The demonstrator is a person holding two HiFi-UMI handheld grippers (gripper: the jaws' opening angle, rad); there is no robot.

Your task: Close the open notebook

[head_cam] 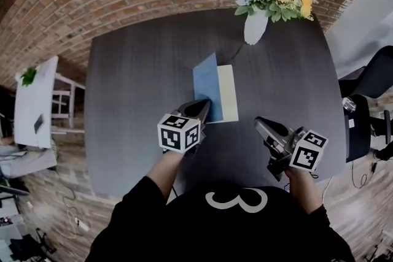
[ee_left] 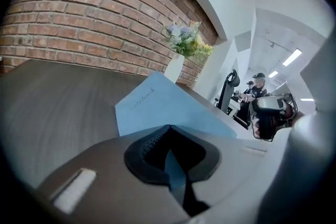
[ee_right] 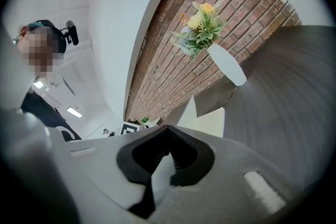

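The notebook (head_cam: 226, 94) lies open at the centre of the head view on the dark table (head_cam: 135, 101), its blue cover (ee_left: 168, 105) raised at a slant over the cream page. The left gripper (head_cam: 201, 109) is clenched on the cover's near edge. The right gripper (head_cam: 261, 124), lower right, is closed on nothing, clear of the book.

To close it well, I would swing the cover rightward over the spine and let go only once it lies flat.

The cover reads "notebook"; the person's shirt (head_cam: 236, 200) shows a "3".

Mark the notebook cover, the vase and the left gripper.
notebook cover (head_cam: 206, 78): head view, middle of the raised blue cover.
vase (head_cam: 256, 27): head view, middle of its white body.
left gripper (head_cam: 202, 107): head view, jaw tips shut on the cover's near edge.
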